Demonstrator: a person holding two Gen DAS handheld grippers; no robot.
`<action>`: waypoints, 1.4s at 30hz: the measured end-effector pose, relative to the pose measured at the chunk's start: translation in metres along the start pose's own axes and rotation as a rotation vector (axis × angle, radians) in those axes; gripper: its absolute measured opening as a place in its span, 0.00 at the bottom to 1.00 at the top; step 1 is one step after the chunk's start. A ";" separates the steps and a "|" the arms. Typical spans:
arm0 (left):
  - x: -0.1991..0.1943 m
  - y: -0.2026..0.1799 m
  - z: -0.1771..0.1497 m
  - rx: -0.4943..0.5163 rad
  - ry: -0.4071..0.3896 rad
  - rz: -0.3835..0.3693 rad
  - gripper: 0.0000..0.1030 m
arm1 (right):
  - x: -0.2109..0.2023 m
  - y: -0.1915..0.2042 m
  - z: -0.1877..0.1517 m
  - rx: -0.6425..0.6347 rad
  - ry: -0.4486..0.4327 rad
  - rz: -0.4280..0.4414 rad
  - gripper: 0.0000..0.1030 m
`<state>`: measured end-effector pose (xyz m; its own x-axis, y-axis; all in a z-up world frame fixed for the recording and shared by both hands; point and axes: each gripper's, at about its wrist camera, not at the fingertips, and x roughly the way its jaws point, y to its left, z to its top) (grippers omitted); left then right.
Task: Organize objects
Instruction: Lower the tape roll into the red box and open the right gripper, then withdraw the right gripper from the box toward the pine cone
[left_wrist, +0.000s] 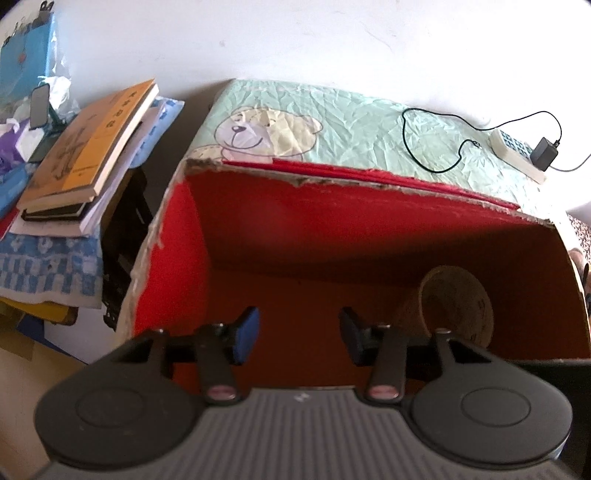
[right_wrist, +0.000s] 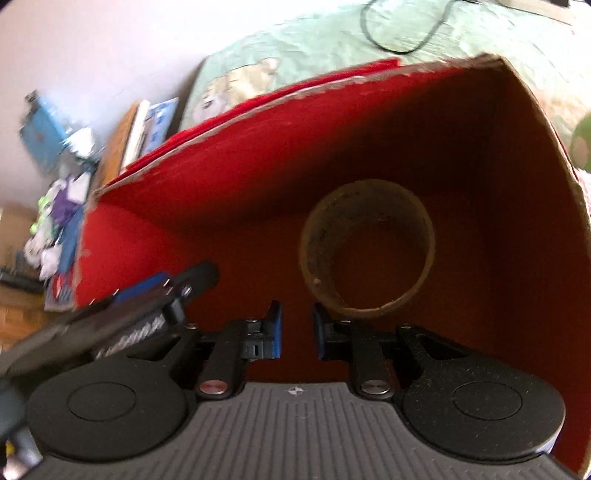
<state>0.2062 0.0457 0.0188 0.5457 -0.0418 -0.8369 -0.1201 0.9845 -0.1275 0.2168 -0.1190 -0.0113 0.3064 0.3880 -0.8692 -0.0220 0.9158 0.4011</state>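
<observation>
A red-lined cardboard box stands open on a bed; it also fills the right wrist view. Inside it lies a brown cardboard tape roll, seen as a ring in the right wrist view. My left gripper is open and empty over the box's near edge, left of the roll. My right gripper is open with a narrow gap, empty, just in front of the roll. The left gripper's body shows at the left of the right wrist view.
A green bedsheet with a bear print lies behind the box, with a white power strip, black adapter and cable on it. A stack of books and papers sits on a stool at the left. White wall behind.
</observation>
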 end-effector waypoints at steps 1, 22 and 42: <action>0.000 -0.001 0.000 0.007 0.000 0.002 0.50 | 0.001 -0.002 0.001 0.016 -0.005 -0.008 0.19; 0.005 -0.013 -0.006 0.121 -0.014 0.073 0.53 | -0.001 -0.028 0.001 0.219 -0.136 -0.029 0.21; 0.003 -0.024 -0.012 0.226 -0.060 0.095 0.55 | -0.067 -0.019 -0.045 -0.048 -0.383 -0.183 0.23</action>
<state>0.2004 0.0194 0.0130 0.5897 0.0563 -0.8057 0.0112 0.9969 0.0778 0.1545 -0.1579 0.0259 0.6406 0.1604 -0.7510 0.0241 0.9733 0.2284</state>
